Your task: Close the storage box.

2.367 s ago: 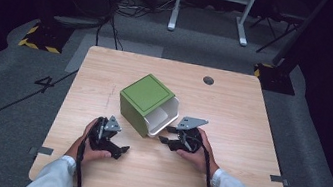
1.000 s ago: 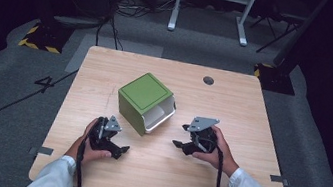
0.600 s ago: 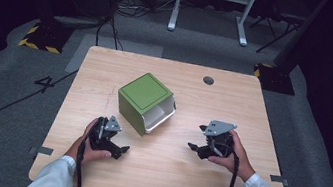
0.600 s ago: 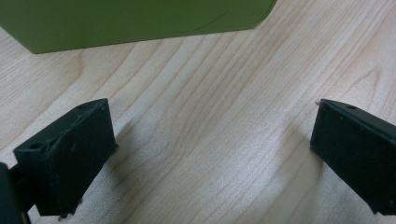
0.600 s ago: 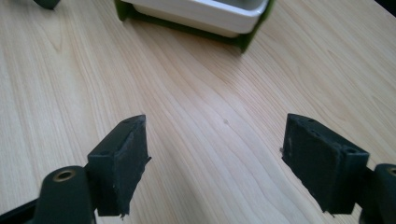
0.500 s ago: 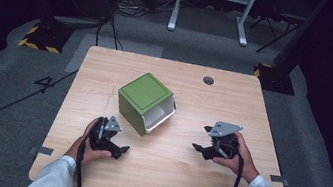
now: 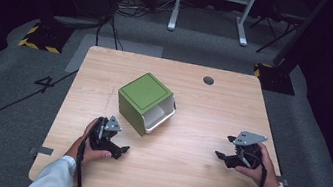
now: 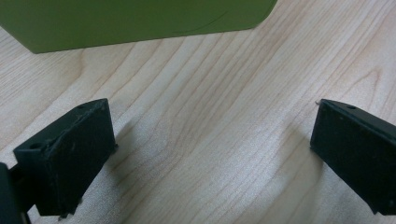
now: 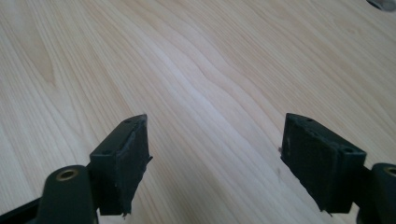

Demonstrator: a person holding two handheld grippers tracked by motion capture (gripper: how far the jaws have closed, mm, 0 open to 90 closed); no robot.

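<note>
A green box (image 7: 145, 101) with a white inner drawer lies on its side in the middle of the wooden table (image 7: 202, 109). My left gripper (image 7: 117, 149) rests on the table just in front of the box, jaws wide apart over bare wood. In the left gripper view the box's green wall (image 8: 130, 21) runs along the top, beyond that gripper (image 8: 210, 158). My right gripper (image 7: 223, 156) sits near the table's front right, well away from the box. It is open, and in the right gripper view nothing lies between the jaws of this gripper (image 9: 215, 158).
A round cable hole (image 7: 208, 80) is set in the table's far right part. Around the table lie grey floor, loose cables (image 7: 117, 10) and a white frame stand (image 7: 209, 4) at the back.
My right gripper has drawn away from the box's open side, moving right toward the table's front right. The left gripper and the box have stayed put.
</note>
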